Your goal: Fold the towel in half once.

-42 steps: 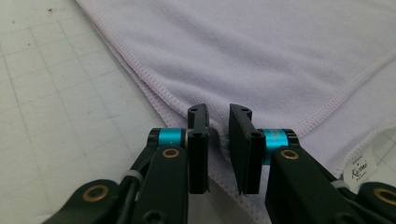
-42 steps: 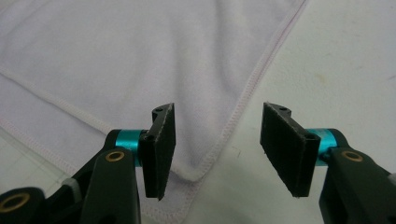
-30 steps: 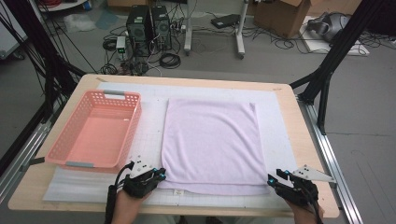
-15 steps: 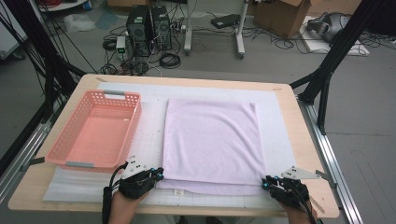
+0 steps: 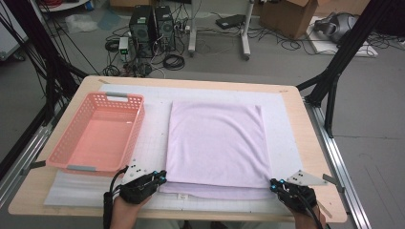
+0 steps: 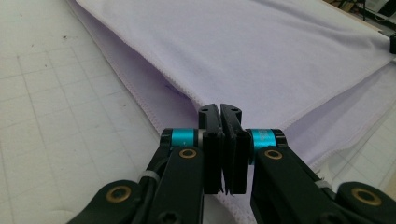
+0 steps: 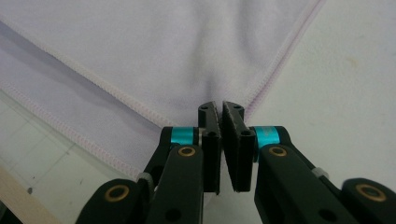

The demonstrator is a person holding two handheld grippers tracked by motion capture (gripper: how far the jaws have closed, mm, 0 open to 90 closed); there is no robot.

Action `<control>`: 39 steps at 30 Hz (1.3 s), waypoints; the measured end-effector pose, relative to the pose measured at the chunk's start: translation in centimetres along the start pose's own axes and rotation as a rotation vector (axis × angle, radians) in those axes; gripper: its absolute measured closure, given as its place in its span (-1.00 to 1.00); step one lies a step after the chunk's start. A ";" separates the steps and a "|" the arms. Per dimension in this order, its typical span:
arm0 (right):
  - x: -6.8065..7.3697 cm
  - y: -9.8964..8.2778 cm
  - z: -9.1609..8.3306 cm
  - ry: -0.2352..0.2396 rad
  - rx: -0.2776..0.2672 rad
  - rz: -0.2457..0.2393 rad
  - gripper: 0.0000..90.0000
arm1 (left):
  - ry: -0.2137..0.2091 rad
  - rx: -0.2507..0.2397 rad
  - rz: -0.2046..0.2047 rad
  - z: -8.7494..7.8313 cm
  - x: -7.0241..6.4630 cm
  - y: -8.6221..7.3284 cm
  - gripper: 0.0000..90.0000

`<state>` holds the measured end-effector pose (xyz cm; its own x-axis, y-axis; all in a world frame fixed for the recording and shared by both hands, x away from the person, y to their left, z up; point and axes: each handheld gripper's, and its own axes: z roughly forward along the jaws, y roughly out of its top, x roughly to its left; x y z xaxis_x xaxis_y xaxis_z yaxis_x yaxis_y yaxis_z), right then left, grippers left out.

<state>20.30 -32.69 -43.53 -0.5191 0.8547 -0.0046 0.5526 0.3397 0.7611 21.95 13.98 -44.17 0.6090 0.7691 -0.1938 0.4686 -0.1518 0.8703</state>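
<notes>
R gripper jaws just closed on towel corner, L gripper still clamped on its corner.

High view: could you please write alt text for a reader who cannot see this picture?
A lilac towel lies folded flat on a white mat, and the left gripper and right gripper are each shut on one of its near corners. An empty pink basket sits to the towel's left on the wooden table.

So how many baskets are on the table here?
1. The pink basket sits on the left side of the table, beside the purple towel, and has nothing in it. Nothing on the table is big enough to hide another.
</notes>
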 end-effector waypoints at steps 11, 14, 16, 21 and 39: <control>0.4 -0.2 -1.4 0.041 -0.008 0.018 0.92 | -0.016 -0.013 -0.003 -1.8 -0.6 -0.5 0.94; 0.7 -0.4 -2.0 0.051 -0.009 0.023 0.92 | -0.021 -0.012 -0.004 -2.4 -0.9 -0.9 0.94; 0.8 -0.7 -2.3 0.055 -0.006 0.025 0.92 | -0.026 -0.009 -0.001 -2.8 -1.2 -1.1 0.94; 1.3 -1.3 -3.0 0.059 -0.002 0.027 0.92 | -0.035 0.001 0.009 -3.5 -1.9 -1.7 0.94; 0.0 -1.2 -2.9 0.028 -0.102 0.130 0.46 | 0.027 -0.018 -0.063 -2.2 0.6 -0.6 0.33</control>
<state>17.77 -34.20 -42.58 -0.4666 0.8770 0.1150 0.5474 0.1842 0.8163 20.66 15.85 -43.79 0.5615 0.7931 -0.2361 0.4936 -0.0920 0.8648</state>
